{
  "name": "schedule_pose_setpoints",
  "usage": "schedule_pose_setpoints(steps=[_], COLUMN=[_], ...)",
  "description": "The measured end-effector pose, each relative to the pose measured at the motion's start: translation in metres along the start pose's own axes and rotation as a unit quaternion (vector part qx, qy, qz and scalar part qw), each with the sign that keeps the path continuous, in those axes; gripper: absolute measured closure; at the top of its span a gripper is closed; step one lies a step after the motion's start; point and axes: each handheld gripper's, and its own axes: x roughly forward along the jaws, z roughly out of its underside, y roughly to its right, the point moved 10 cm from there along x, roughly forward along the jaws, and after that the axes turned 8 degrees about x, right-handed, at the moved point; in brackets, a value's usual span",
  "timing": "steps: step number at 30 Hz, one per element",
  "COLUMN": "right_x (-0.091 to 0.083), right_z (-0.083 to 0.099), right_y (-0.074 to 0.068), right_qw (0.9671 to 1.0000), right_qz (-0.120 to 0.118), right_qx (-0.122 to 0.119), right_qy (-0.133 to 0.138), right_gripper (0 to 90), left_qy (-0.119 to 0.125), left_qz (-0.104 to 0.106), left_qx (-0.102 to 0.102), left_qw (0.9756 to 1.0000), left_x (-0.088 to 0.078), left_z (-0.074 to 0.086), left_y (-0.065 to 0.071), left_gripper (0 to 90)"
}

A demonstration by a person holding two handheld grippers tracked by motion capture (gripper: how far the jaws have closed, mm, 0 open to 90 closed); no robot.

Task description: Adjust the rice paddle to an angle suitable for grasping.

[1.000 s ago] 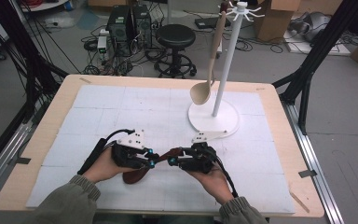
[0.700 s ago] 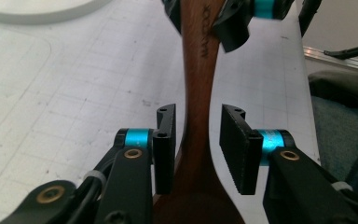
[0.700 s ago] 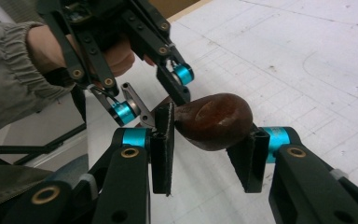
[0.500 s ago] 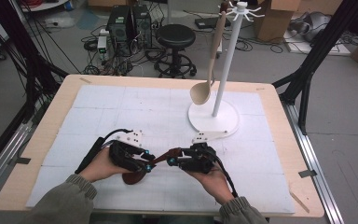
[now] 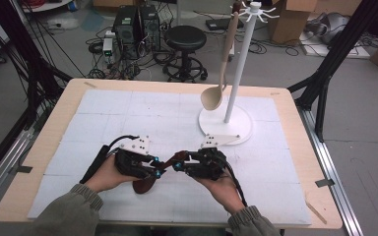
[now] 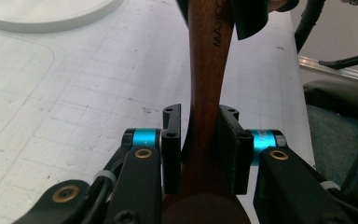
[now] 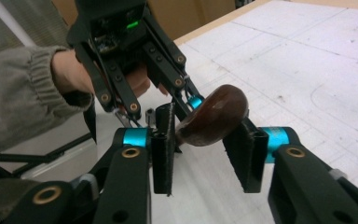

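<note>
A wooden table (image 5: 66, 103) carries a white gridded mat (image 5: 128, 118) and a white hook stand (image 5: 238, 73).

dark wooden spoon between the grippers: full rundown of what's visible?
The dark wooden spoon is glossy reddish-brown wood, with printed lettering on its handle. It hangs over the white mat, bowl toward the person, spanning both grippers. The left gripper has its pads against the neck just above the bowl. The right gripper stands at the handle; whether it clamps there is unclear.
</note>
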Motion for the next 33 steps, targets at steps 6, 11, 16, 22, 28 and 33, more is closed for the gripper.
schedule_pose_setpoints(steps=[6, 11, 16, 22, 28, 33], right_x=[0.006, 0.006, 0.003, 0.005, 0.004, 0.001], right_z=[-0.001, -0.003, -0.006, -0.009, -0.010, -0.015], right_y=[-0.003, -0.005, -0.007, -0.011, -0.011, -0.013], right_qw=[1.0000, 1.0000, 0.9997, 0.9996, 0.9997, 0.9997], right_qz=[-0.001, -0.006, -0.017, -0.020, -0.017, -0.017], right_qx=[-0.001, 0.000, 0.012, 0.009, 0.009, 0.001], right_qy=[-0.003, 0.006, 0.013, 0.016, 0.017, 0.018], right_gripper=[63.6, 68.7, 71.2, 71.9, 72.2, 72.6], left_qy=[0.014, 0.020, 0.026, 0.032, 0.035, 0.049], left_qz=[-0.007, -0.010, 0.000, 0.013, 0.014, 0.012], left_qx=[0.008, 0.009, 0.005, 0.001, -0.006, -0.006], left_qw=[0.9999, 0.9997, 0.9996, 0.9994, 0.9993, 0.9987], left_x=[-0.001, 0.000, -0.001, -0.006, -0.008, -0.009], left_z=[-0.009, -0.013, -0.014, -0.014, -0.013, -0.017], left_y=[0.001, 0.001, 0.003, 0.004, 0.004, 0.004], left_gripper=[73.5, 73.9, 73.5, 69.8, 66.7, 68.2])
